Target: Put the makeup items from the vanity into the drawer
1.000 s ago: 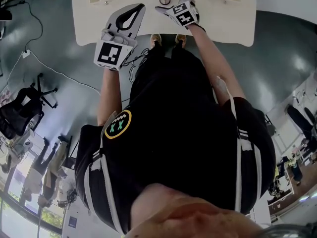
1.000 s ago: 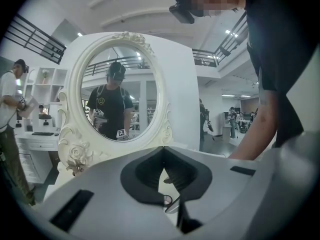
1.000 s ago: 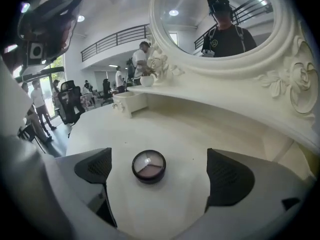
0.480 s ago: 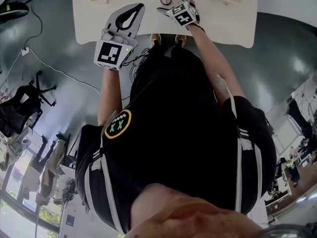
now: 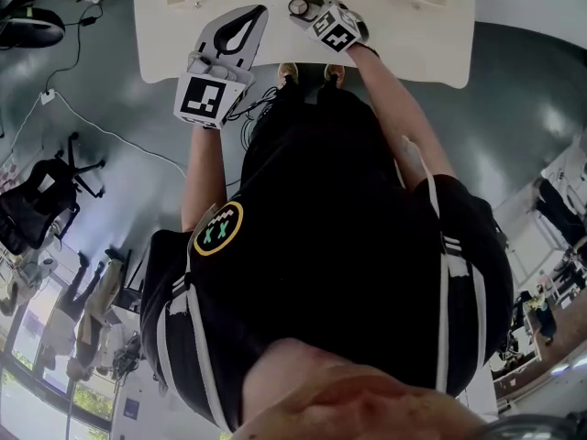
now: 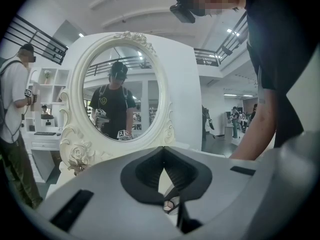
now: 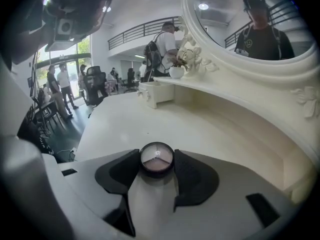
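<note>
right gripper (image 7: 156, 155) jaws have just been closing and now clamp the round 3-shade eyeshadow compact (image 7: 156, 160), near the vanity top's (image 7: 210, 129) front edge. the small drawer box (image 7: 156, 93) sits toward the far left corner — nearer the left gripper (image 6: 163, 150), whose jaws are together, empty.

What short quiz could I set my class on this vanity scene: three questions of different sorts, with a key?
1. True or false: the left gripper holds a makeup item.
2. What do the jaws of the right gripper clamp? A a brush; B a round compact; C a lipstick.
3. Fill in: an oval ____ stands at the back of the vanity top.
Key: 1 false, its jaws meet on nothing. 2 B; the jaws have just been closing and now press on it. 3 mirror.
</note>
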Available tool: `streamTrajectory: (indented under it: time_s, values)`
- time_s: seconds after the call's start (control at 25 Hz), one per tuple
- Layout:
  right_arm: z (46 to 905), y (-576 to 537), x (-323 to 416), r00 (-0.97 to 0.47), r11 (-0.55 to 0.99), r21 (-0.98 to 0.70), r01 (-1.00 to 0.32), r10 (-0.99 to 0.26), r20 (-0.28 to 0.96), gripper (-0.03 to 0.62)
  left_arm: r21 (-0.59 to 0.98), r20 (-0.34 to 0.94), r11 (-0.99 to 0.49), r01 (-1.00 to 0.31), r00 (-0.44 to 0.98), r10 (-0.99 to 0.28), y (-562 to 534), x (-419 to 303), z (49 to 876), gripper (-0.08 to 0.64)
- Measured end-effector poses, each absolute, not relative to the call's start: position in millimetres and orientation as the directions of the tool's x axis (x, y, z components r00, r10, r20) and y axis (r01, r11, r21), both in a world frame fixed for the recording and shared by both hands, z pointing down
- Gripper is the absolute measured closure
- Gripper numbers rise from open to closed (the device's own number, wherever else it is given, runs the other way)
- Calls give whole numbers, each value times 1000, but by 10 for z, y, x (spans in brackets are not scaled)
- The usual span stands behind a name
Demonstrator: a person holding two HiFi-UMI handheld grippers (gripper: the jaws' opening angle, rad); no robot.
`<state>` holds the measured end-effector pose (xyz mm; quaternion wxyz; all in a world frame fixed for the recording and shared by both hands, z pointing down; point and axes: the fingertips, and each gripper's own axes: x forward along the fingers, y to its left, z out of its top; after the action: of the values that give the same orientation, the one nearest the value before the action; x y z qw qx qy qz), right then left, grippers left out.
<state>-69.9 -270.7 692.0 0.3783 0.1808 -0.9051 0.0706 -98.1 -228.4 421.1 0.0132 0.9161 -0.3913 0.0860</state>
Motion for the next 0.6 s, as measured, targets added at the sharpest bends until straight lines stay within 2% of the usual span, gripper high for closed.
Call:
streamTrajectory:
  time_s: [0.24,0.6]
  values:
    - [6819,-2705,-663,-644,912,30,-409,-311,699,354,-81,172,-717,-692,699,-694,-2267,-922,4167,541]
    - [6314,-2841,-417,-649,859,73,-506,-436,623,354,-73,141,-752,-655,740,-658,-2340,-751,4147,541]
